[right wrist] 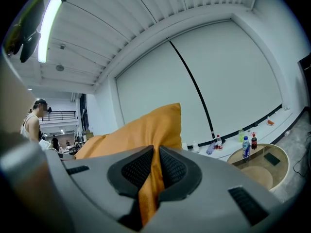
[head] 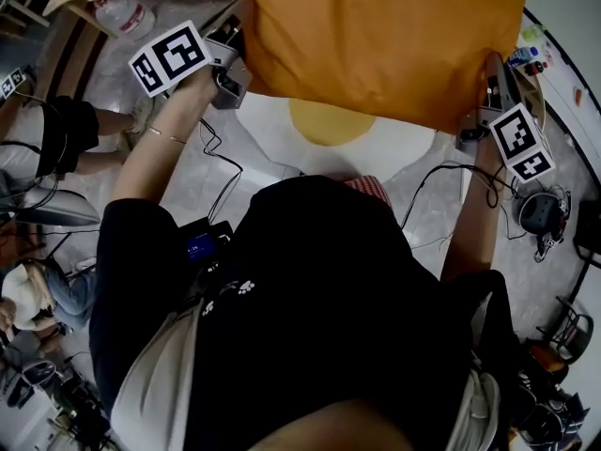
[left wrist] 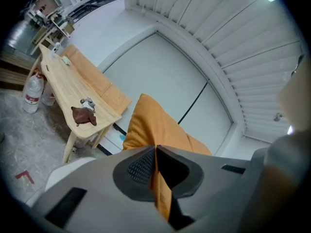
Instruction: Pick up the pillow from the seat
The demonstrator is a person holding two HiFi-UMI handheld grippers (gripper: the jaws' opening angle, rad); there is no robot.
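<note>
We stand over a pale marbled floor [head: 183, 191], and below us lies the seat [head: 324, 120], white with a yellow middle like a fried egg. From the head view, the orange pillow [head: 376, 36] hangs above that seat, clear of it, stretched between our two tools. The left gripper [head: 242, 22] has one upper corner and the right gripper [head: 495, 69] has the opposite edge.

In the left gripper view, we see the jaws drawn together on a thin fold of the pillow's cloth, with the rest of the cushion rising beyond them. Further off a wooden bench [left wrist: 77, 89] stands along the white wall, a small brown thing [left wrist: 83, 115] lies on it, and a water bottle [left wrist: 31, 93] stands on the floor beside it.

In the right gripper view, the jaws likewise pinch a fold of orange fabric between their dark pads. Behind are a white wall, some bottles [right wrist: 248, 147], a round wooden table [right wrist: 262, 161] and a person [right wrist: 33, 123] at the far left.
</note>
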